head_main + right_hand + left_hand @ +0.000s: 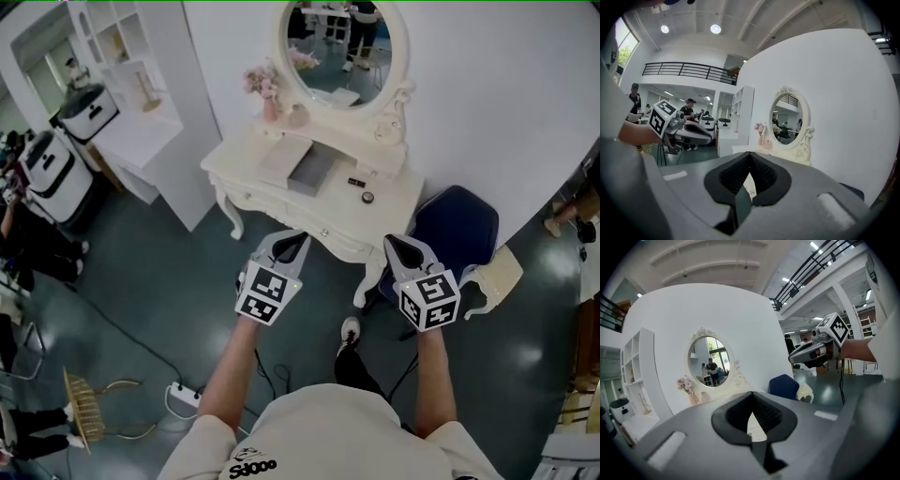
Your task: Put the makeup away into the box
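Note:
On the white dressing table (246,161) an open grey box (312,169) lies, with a small dark makeup item (356,181) and a round compact (368,197) to its right. Both grippers hover in front of the table's near edge, short of the box. My left gripper (298,236) is shut and holds nothing; in its own view the jaws (751,393) meet at the tip. Likewise shut and empty is my right gripper (401,242), seen along its own jaws (750,153). Each gripper view shows the other gripper alongside.
An oval mirror (342,47) and pink flowers in a vase (264,86) stand at the table's back. A blue chair (457,230) stands right of the table, and a cream seat (497,274) beyond it. White shelving (122,56) is at left. A power strip (183,398) and cables lie on the floor.

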`<state>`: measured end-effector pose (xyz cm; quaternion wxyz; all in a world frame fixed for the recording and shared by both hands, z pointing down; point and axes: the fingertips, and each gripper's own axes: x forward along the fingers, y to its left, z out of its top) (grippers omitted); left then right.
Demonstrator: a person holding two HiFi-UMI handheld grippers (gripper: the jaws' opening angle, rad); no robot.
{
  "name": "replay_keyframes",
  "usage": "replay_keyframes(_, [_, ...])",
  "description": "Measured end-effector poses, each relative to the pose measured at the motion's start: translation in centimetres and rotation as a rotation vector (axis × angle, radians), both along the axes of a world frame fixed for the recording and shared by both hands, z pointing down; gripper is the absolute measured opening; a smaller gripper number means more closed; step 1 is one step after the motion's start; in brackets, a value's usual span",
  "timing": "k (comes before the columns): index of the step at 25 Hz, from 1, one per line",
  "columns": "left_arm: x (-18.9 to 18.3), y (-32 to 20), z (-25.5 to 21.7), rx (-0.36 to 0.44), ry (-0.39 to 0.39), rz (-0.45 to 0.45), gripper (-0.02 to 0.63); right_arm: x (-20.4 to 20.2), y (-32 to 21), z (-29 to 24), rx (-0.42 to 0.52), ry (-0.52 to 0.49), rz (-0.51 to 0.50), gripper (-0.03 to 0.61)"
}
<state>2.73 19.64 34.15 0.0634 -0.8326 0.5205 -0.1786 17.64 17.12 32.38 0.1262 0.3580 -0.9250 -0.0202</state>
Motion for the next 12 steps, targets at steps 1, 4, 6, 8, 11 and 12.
replay_keyframes(1, [0.0,-1.2,0.1,-0.001,-0.001,-0.003,0.020,0.0,-1.2,0.0,0.002,-0.001,-0.003,0.002])
replay_keyframes(4, [0.2,-5.0,0.0,-0.001,0.001,-0.013,0.020,0.2,-5.1,-0.1,0.007,-0.004,-0.017,0.002])
replay_keyframes(6, [0.4,-7.7,-0.1,-0.001,0.005,-0.021,0.020,0.4,-7.6,-0.2,0.007,-0.001,-0.032,0.002])
replay_keyframes(8, [0.7,-10.3,-0.4,-0.004,0.007,-0.028,0.020,0.6,-10.1,-0.3,0.006,0.001,-0.047,0.002])
replay_keyframes(11, [1.2,-14.1,-0.6,-0.016,0.009,-0.034,0.020,0.8,-13.9,-0.8,0.005,-0.015,-0.063,0.002])
replay_keyframes(12, [1.3,-15.3,-0.6,-0.020,0.011,-0.038,0.020,0.9,-15.1,-1.0,0.001,-0.024,-0.068,0.002])
